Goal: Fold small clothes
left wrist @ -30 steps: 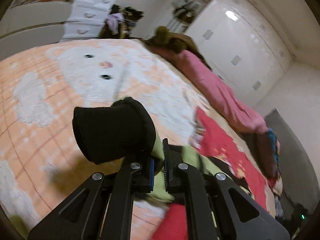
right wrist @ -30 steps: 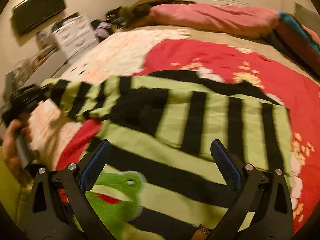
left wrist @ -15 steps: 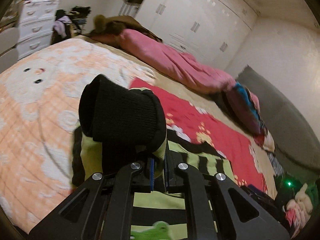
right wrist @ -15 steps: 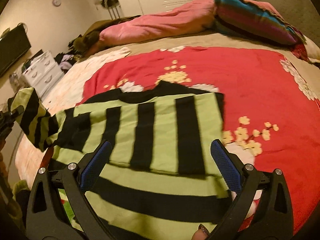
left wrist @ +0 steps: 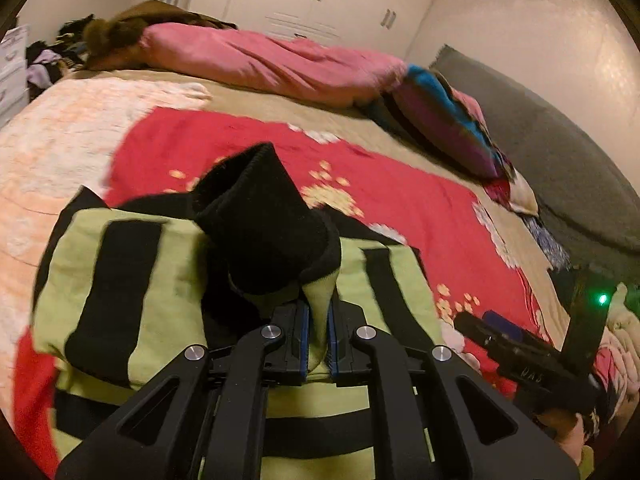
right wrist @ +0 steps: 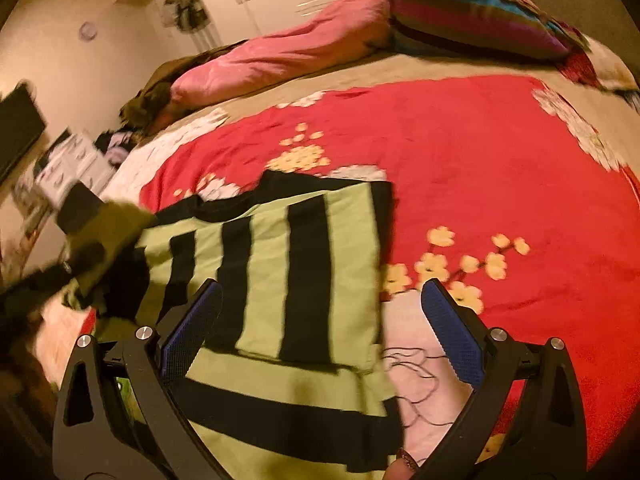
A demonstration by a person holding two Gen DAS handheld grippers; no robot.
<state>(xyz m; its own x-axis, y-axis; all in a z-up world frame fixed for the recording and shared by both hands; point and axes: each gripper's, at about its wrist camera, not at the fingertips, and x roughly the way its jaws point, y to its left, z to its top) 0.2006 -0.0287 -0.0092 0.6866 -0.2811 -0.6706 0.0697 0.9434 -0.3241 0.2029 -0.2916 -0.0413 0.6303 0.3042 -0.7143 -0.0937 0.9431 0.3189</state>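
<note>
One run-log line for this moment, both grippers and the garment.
left gripper: shut on sleeve, held over sweater | right gripper: open, empty, above sweater edge | bed cover: sweater partly folded

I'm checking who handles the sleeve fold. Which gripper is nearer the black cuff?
Left. The left gripper is clamped on the sleeve just below the black cuff; the right gripper hovers open over the sweater's body.

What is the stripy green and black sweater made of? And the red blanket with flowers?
The sweater looks like soft knitted yarn, matte: its black cuff, pinched in the left gripper, shows ribbed knit lines. The red blanket looks like plush fleece with a slight sheen and fuzzy surface, though blur leaves that uncertain. The gripper pads look like textured blue rubber.
</note>
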